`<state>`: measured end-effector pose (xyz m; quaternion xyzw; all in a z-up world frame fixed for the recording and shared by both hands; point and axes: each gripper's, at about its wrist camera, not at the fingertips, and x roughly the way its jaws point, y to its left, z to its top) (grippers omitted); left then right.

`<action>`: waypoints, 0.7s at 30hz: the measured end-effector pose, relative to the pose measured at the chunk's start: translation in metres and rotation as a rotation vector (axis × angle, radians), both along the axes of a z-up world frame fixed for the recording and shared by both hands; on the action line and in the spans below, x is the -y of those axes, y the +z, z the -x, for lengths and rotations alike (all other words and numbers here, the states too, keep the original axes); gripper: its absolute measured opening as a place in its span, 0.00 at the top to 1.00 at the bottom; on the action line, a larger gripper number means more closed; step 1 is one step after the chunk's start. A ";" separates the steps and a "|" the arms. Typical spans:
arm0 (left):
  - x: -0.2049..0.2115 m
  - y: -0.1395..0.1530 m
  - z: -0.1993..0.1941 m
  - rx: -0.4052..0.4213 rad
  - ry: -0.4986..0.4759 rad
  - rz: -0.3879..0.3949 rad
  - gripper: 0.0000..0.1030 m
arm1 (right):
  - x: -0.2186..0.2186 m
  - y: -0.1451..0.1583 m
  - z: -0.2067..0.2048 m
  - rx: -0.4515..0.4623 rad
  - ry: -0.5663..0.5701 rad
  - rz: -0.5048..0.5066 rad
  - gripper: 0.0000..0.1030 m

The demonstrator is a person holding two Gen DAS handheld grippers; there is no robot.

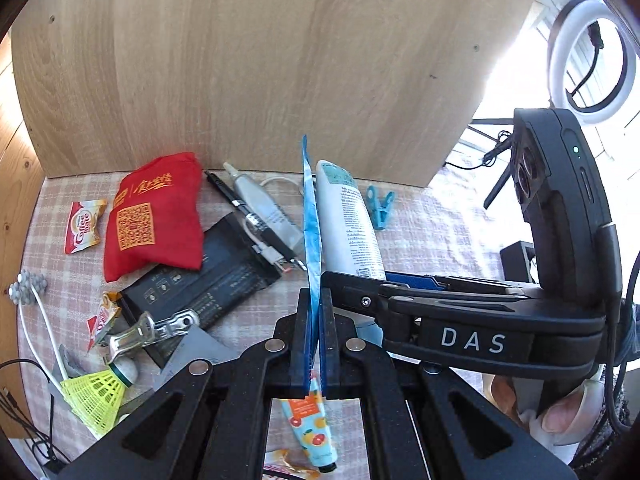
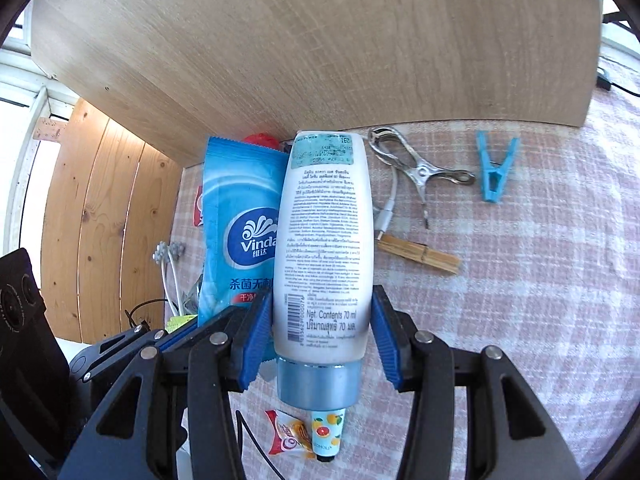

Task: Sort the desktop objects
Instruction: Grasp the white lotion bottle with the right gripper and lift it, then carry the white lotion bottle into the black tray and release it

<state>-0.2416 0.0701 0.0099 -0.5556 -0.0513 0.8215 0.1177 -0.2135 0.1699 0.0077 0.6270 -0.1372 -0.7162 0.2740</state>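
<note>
The left gripper (image 1: 315,344) pinches a thin blue wipes pack (image 1: 311,216) by its edge, up off the tabletop (image 2: 540,280). The pack is floppy and could slide out. The right gripper (image 2: 320,340) squeezes a smooth white tube (image 2: 324,248) near its cap; it could slip too.

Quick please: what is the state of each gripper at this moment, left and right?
Left gripper: closed, holding the blue wipes packet edge-on.
Right gripper: closed on the white tube.

"vinda" on blue wipes pack (image 2: 240,232)
</note>
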 end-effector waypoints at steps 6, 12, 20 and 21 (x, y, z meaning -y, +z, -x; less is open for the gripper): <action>-0.058 0.039 -0.058 -0.031 -0.124 -0.080 0.98 | -0.079 0.018 -0.014 -0.041 -0.095 -0.007 0.55; -0.153 0.050 -0.095 -0.025 -0.225 -0.238 0.98 | -0.180 0.033 -0.032 -0.069 -0.215 -0.054 0.55; -0.263 0.055 -0.128 0.026 -0.370 -0.328 0.98 | -0.347 0.033 -0.077 -0.068 -0.370 -0.197 0.55; -0.273 0.054 -0.132 0.035 -0.382 -0.337 0.98 | -0.363 0.033 -0.082 -0.067 -0.386 -0.216 0.55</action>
